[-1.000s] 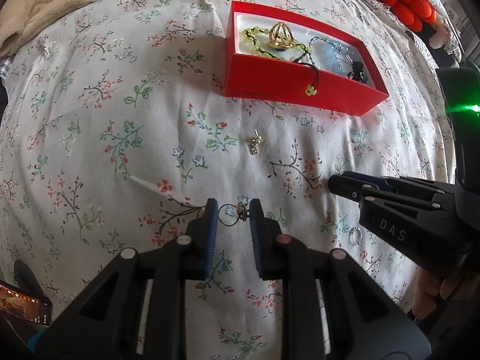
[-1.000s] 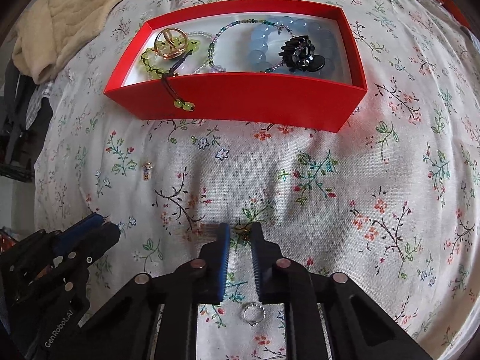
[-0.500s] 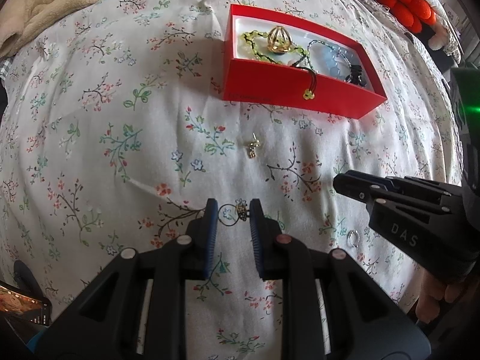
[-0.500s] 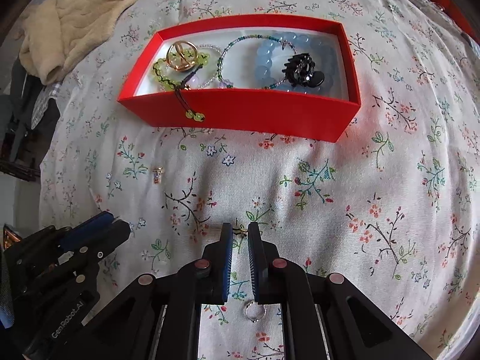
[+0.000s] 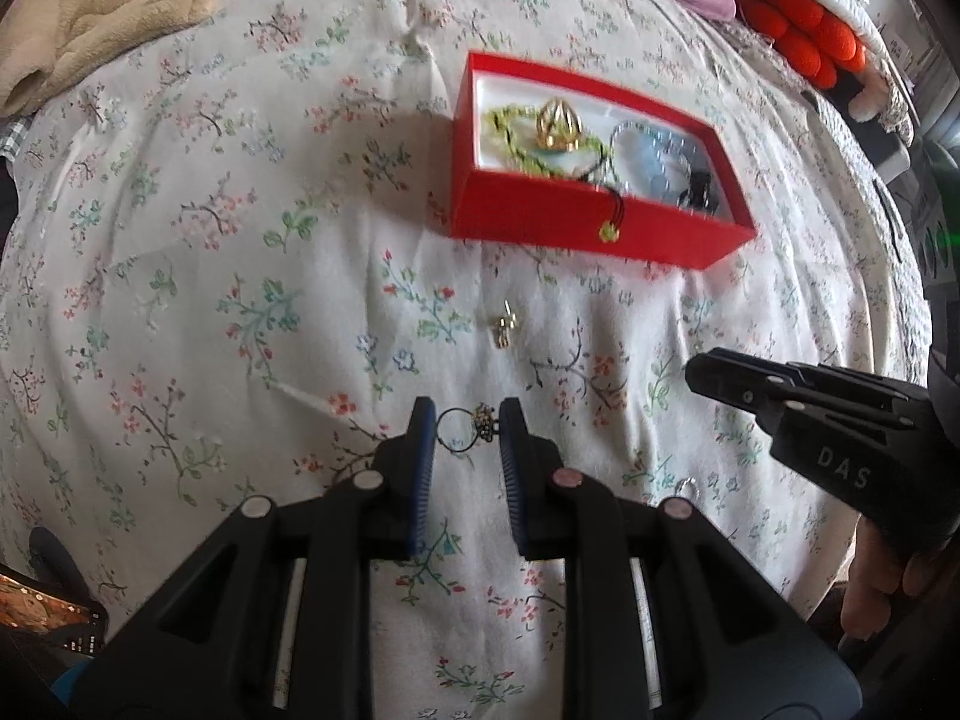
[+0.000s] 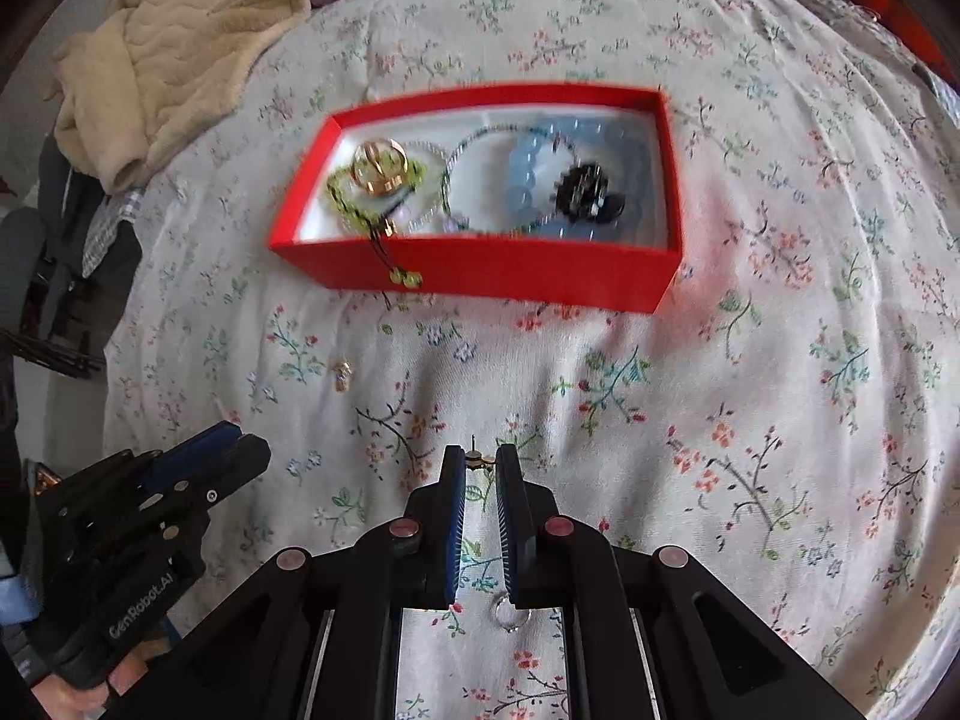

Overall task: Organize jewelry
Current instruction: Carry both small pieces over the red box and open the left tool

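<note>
The left claw [image 5: 462, 429] held a thin dark ring with a sparkly gold top [image 5: 467, 427] between its two blue fingers, which stood a little apart with the ring filling the gap. The right claw [image 6: 480, 463] was nearly closed and pinched a tiny gold earring with a thin pin [image 6: 477, 459] at its tips. Both claws were above a bed with a white flowery sheet [image 5: 198, 276]. Far in front of both claws sat a red cardboard box with a white inside [image 6: 498, 273]. In the box lay a green bead bracelet [image 6: 345, 195], a big gold ring [image 6: 378, 171], a pale blue bead bracelet [image 6: 528, 180] and a black hair clip [image 6: 585, 195]. Two green beads on a dark cord hung over the front wall of the box. A small gold charm [image 5: 503, 327] lay on the sheet between the left claw and the box. A thin silver ring [image 6: 510, 615] lay on the sheet under the right claw, near its base. A beige fluffy blanket [image 6: 156, 60] was bunched up far off to the left, past the box.
</note>
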